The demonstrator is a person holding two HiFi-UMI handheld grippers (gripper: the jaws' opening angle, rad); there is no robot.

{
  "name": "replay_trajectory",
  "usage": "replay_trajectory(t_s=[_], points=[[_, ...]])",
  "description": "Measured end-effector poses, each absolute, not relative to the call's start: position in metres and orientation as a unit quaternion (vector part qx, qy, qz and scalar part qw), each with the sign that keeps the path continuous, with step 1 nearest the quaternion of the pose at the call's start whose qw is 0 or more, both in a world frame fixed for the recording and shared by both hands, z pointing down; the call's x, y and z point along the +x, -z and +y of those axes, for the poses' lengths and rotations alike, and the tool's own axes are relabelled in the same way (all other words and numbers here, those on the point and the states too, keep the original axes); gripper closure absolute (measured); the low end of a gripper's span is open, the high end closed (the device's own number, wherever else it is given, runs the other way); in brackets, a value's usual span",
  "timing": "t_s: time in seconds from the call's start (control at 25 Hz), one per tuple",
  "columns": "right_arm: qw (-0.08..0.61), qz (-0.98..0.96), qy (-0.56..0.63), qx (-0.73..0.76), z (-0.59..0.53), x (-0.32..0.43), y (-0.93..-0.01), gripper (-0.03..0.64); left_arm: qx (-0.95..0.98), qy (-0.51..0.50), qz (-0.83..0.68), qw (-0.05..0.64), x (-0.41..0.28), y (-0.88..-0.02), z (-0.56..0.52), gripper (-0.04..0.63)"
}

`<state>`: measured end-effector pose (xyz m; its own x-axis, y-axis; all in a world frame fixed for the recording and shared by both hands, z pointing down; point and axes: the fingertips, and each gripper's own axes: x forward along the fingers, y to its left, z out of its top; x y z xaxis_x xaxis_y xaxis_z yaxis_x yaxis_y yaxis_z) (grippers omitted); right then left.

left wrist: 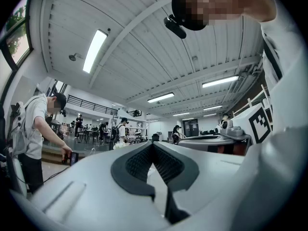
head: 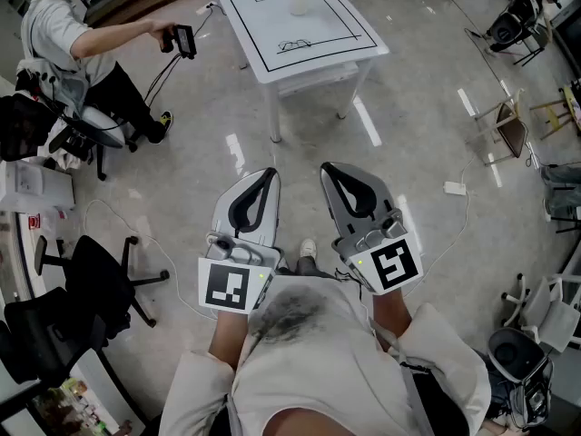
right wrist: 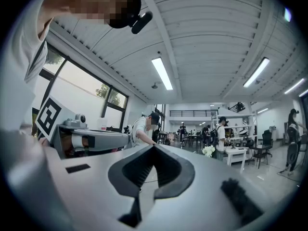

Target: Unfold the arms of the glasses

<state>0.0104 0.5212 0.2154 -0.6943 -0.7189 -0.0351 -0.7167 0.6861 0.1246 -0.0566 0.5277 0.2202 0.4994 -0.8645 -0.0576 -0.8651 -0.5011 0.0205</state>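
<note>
The left gripper [head: 268, 180] and right gripper [head: 331, 173] are held shut, empty. The glasses [head: 295, 44] are seen well ahead on the table [head: 243, 25], lying crosswise.

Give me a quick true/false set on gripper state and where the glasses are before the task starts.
1. Both the left gripper and the right gripper have their jaws together with nothing between them. True.
2. The glasses lie on the white table. True.
3. The right gripper is clamped on the glasses. False: it is shut on nothing, and the glasses sit on the table well ahead of both grippers.
4. The glasses are the only thing on the table. False: a vase stands near its far edge.
5. Nobody else is in the room. False: a person at the left of the head view holds out a dark device.
</note>
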Motion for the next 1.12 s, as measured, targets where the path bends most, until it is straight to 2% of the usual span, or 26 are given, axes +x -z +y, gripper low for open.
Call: replay_trajectory(t_s=[0.2, 0.4, 0.6, 0.72, 1.12], points=[[0.013, -0.918, 0.063, 0.391, 0.522, 0.015, -0.219, 0.601, -0.865, -0.029, 0.501, 0.004, -0.051, -0.222, 0.527, 0.587], [0.013, -0.915, 0.059, 0.398, 0.52, 0.021, -0.221, 0.601, -0.863, -0.03, 0.503, 0.033, -0.047, -0.22, 0.525, 0.587], [0.014, -0.91, 0.053, 0.411, 0.512, 0.037, -0.225, 0.601, -0.864, -0.02, 0.504, 0.008, -0.041, -0.229, 0.523, 0.586], [0.019, -0.91, 0.056, 0.411, 0.509, 0.048, -0.228, 0.601, -0.865, -0.027, 0.501, 0.028, -0.034, -0.226, 0.519, 0.586], [0.006, -0.914, 0.068, 0.399, 0.495, 0.075, -0.218, 0.601, -0.859, -0.011, 0.511, 0.023, -0.013, -0.219, 0.51, 0.586]])
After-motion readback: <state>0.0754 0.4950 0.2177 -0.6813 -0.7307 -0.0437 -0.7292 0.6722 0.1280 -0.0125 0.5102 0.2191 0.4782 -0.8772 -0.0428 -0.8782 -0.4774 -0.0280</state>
